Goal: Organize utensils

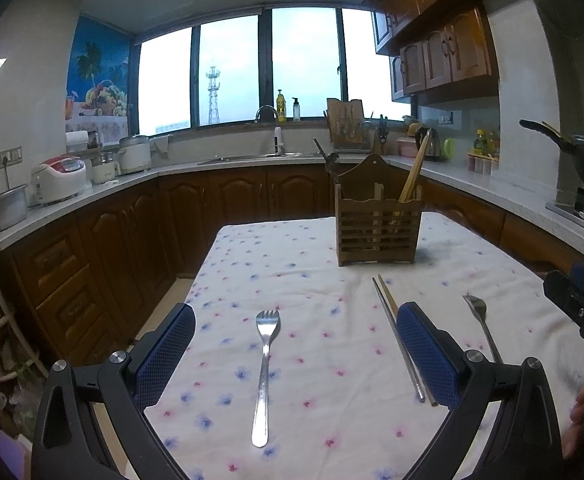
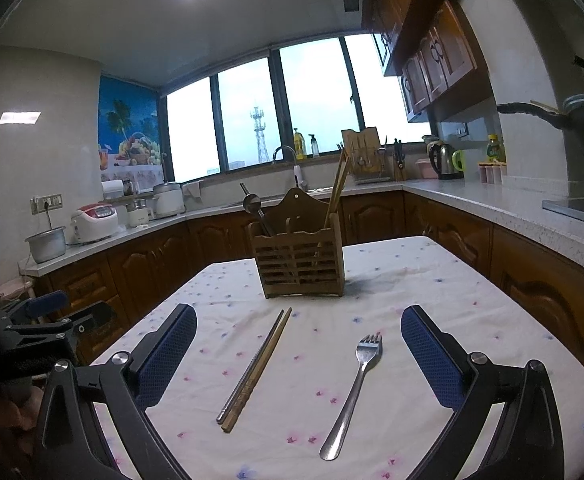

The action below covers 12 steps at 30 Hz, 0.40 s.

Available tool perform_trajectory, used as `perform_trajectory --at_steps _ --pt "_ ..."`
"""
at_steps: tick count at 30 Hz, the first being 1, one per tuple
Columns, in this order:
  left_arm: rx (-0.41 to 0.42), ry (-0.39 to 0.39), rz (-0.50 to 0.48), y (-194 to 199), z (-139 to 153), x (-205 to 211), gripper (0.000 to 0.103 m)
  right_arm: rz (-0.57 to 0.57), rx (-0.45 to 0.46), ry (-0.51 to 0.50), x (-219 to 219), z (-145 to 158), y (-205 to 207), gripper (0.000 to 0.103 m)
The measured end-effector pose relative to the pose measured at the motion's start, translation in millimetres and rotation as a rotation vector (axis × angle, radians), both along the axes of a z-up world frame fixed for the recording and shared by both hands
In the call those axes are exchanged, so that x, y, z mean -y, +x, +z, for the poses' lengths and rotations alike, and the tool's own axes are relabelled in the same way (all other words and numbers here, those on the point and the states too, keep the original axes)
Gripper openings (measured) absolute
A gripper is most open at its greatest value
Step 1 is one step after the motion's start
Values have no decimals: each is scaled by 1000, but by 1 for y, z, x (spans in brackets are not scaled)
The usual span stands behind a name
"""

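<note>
Table: a table under a white cloth with small blue and pink flowers point(image 1: 292, 280) fills the lower half of both wrist views, with wooden kitchen cabinets and a pale counter point(image 1: 92, 196) wrapping around behind it.
Utensil holder: a slatted wooden caddy point(image 1: 378, 226) stands upright near the far end of the table; wooden chopsticks point(image 1: 414, 172) lean out of its right compartment and a metal ladle point(image 2: 252, 204) leans out of its left.
Left gripper: the left gripper point(image 1: 294, 354) is held low over the near table edge, pointing toward the caddy; its blue-padded jaws are spread wide and grip nothing.
Right gripper: the right gripper point(image 2: 298, 356) is held the same way, level and low, jaws spread wide and empty; from the left wrist view its black body shows at the far right edge.
Left fork: a steel fork point(image 1: 265, 376) lies flat on the cloth between the left gripper's fingers, tines toward the caddy, untouched.
Right fork: a second steel fork point(image 2: 354, 392) lies between the right gripper's fingers, tines toward the caddy.
Loose chopsticks: one metal and one wooden chopstick point(image 2: 256, 368) lie side by side, touching, on the cloth between the two forks, in front of the caddy.
</note>
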<state>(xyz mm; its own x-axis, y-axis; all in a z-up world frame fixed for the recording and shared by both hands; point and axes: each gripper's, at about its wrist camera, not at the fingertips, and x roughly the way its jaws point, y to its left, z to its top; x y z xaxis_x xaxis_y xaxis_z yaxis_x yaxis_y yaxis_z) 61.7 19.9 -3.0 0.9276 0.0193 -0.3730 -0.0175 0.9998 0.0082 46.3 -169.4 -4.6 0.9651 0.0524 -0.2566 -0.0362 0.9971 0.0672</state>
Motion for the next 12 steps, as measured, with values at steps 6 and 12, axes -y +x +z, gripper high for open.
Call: perform_trajectory --at_steps 6,12 --pt "1 2 1 1 0 0 102 3 -14 7 2 -1 3 103" --pt "-4 1 4 3 2 0 102 15 -30 18 3 -1 9 103"
